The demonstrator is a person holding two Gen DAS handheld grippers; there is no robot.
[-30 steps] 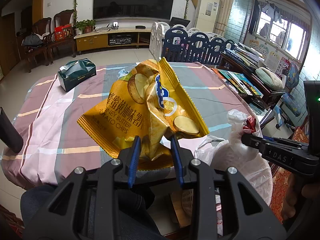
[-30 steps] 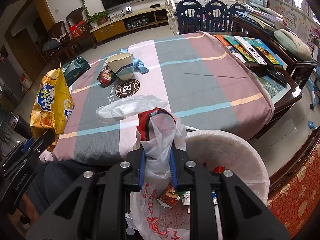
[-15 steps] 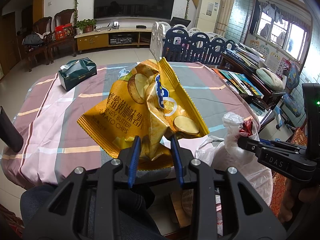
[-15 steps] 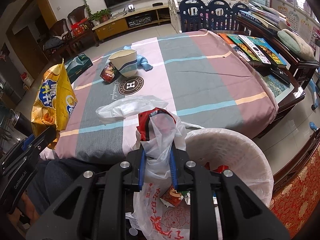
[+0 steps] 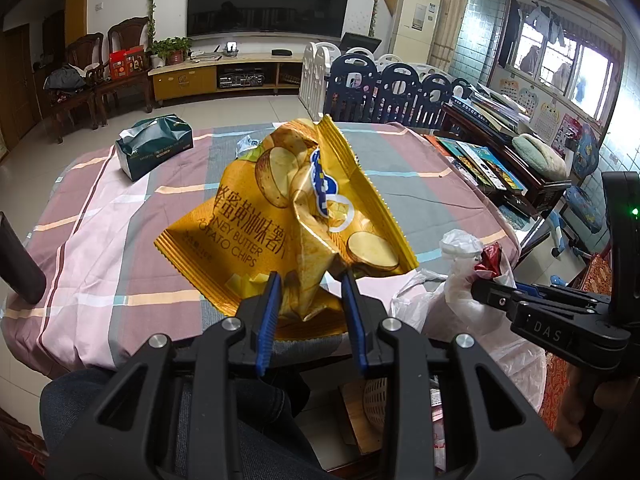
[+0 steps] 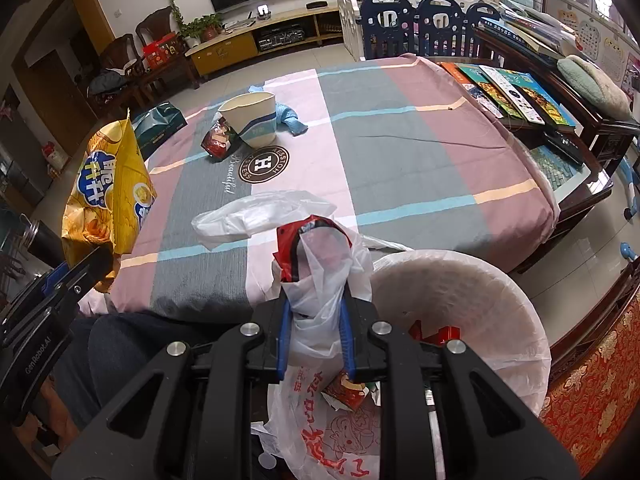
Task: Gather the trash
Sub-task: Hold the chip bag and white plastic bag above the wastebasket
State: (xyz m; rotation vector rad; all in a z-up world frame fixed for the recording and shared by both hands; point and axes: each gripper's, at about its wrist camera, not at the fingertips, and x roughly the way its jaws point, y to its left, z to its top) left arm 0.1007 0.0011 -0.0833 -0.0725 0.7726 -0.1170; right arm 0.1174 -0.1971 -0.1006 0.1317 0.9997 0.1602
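Trash is in both of your grippers: your left gripper (image 5: 310, 280) is clamped on the crumpled lower end of a yellow potato chip bag (image 5: 288, 216), and your right gripper (image 6: 314, 300) is pinched nearly closed on the bunched neck of a white plastic bag (image 6: 320, 272) with a red wrapper (image 6: 292, 240) caught in it. The chip bag stands up from the pads, creased and open at the top, held in the air above the near edge of the table (image 6: 400, 152). The plastic bag hangs below your right pads, over a bin lined in white plastic (image 6: 460, 300) just beside the table. Both grippers tilt downward, side by side, the left one to the left of the right. Farther out on the striped cloth lie a loose clear plastic bag (image 6: 256, 216), a small red packet (image 6: 216, 144), a paper cup (image 6: 250, 120) tipped on its side and a green tissue box (image 5: 154, 146).
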